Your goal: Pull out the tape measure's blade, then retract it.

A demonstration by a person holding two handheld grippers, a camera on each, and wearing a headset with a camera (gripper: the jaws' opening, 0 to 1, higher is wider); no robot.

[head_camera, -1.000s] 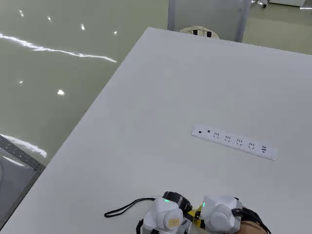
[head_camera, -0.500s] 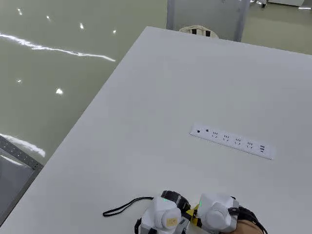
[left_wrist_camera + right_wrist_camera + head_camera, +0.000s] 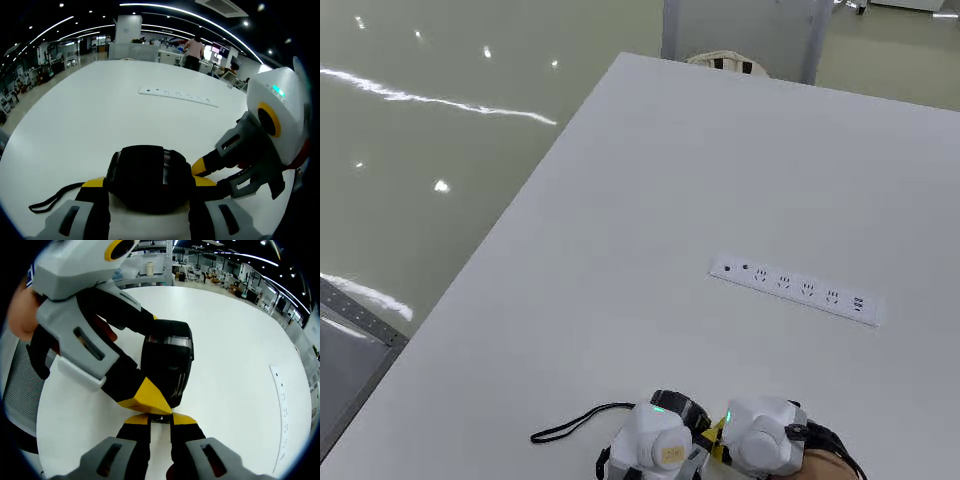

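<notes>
Black tape measure [image 3: 149, 167] sits low over the near edge of the white table [image 3: 720, 180], clamped in left gripper [image 3: 149, 184], right gripper [image 3: 160, 419] jaws closed at its lower edge, strap [image 3: 570, 424] trailing left, power strip [image 3: 794, 289] well beyond.

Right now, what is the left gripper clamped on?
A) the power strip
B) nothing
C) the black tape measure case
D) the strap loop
C: in the left gripper view the black tape measure case sits squeezed between the jaws of the left gripper; the power strip lies apart, farther up the table.
</notes>
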